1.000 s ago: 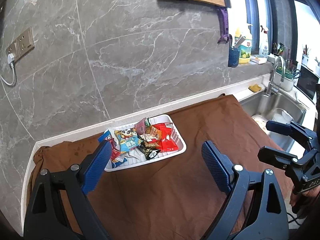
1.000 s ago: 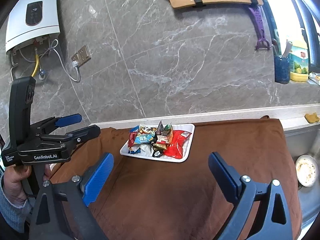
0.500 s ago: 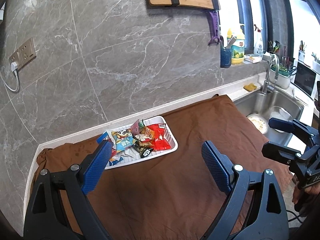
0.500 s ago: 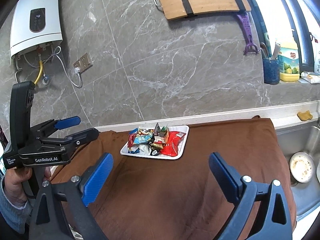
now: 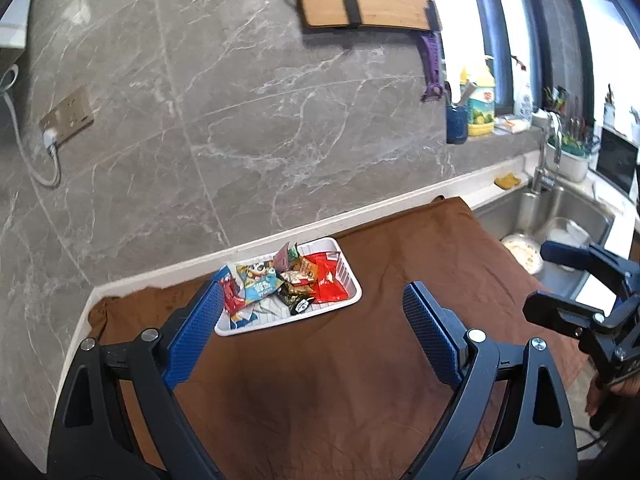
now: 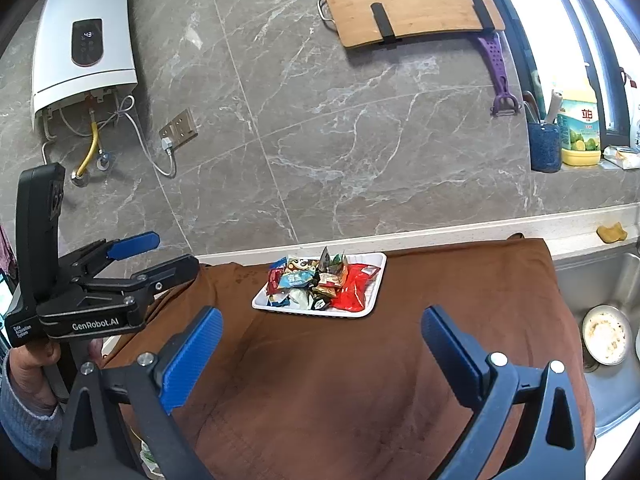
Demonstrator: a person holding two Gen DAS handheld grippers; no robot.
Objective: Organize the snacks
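Note:
A white tray (image 5: 347,276) holds a heap of several snack packets (image 5: 280,280), among them a red packet (image 5: 328,280) and a blue one (image 5: 260,282). It sits on a brown cloth (image 5: 340,360) near the wall. It also shows in the right wrist view (image 6: 378,276) with its snack packets (image 6: 320,284). My left gripper (image 5: 312,336) is open and empty, well back from the tray. My right gripper (image 6: 320,356) is open and empty, also back from it. Each gripper shows in the other's view: the right one (image 5: 560,280), the left one (image 6: 156,254).
A steel sink (image 5: 560,216) with a bowl (image 6: 606,334) and tap (image 5: 540,176) lies right of the cloth. A cutting board (image 6: 404,0) and peeler (image 6: 500,76) hang on the marble wall. Bottles and a cup (image 6: 544,148) stand on the ledge. A water heater (image 6: 84,36) and socket (image 6: 178,128) are at left.
Both grippers have pulled back and tilted up from the counter, so the tray looks smaller and farther. Both stay open. The snacks have not moved.

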